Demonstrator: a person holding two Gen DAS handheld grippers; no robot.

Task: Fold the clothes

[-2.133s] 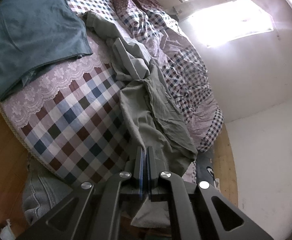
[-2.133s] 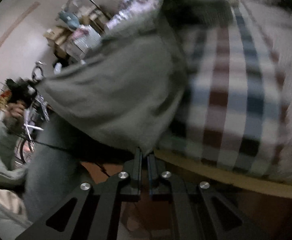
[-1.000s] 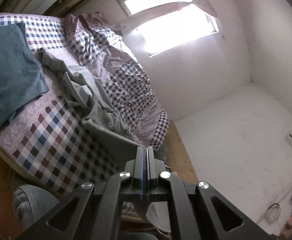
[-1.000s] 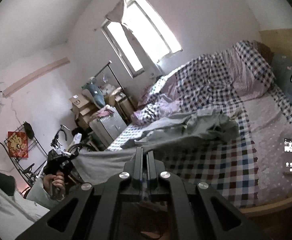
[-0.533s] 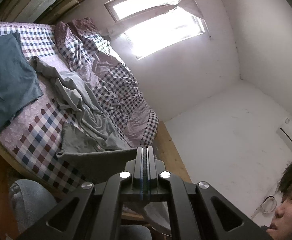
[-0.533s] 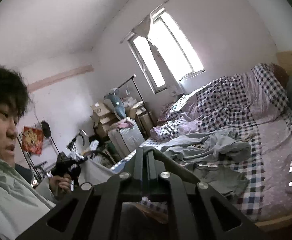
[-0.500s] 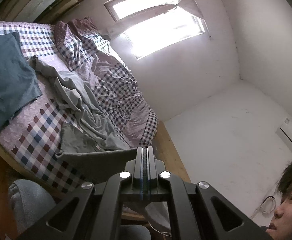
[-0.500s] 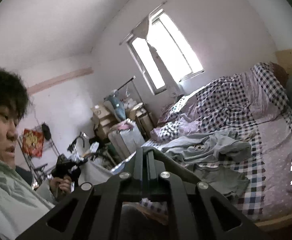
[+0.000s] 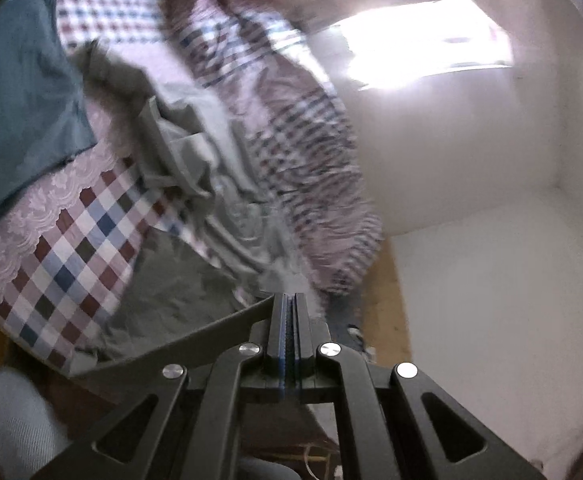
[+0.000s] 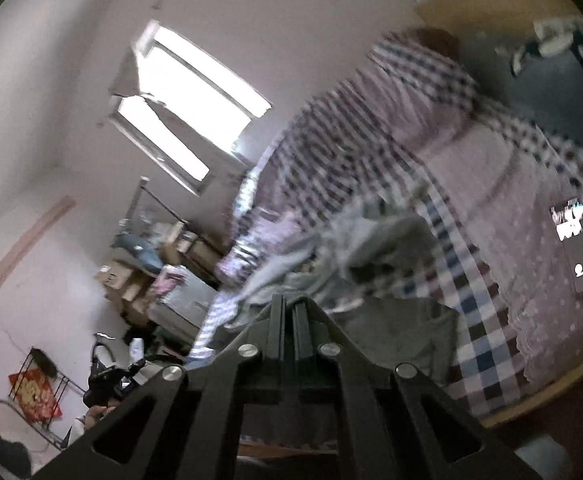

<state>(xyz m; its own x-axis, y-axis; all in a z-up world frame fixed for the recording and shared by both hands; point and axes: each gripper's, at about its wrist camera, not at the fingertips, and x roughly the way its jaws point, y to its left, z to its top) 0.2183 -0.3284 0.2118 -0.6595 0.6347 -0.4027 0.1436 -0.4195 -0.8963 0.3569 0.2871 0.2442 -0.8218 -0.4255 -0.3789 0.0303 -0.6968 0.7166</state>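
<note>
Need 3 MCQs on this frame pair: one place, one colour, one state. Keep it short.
1. Where does the phone lie?
A. on the floor
B. on the bed
C. on the window sill

2. What colour is the garment lying flat beside the grey garment?
A. teal
B. red
C. yellow

3. How do the left gripper jaws stand?
A. wide open
B. shut on the phone
C. shut on the grey garment's edge

Answers: 1 B, its lit screen rests on the sheet; 2 A, a dark blue-green; 3 C, the cloth edge runs into the closed jaws.
</note>
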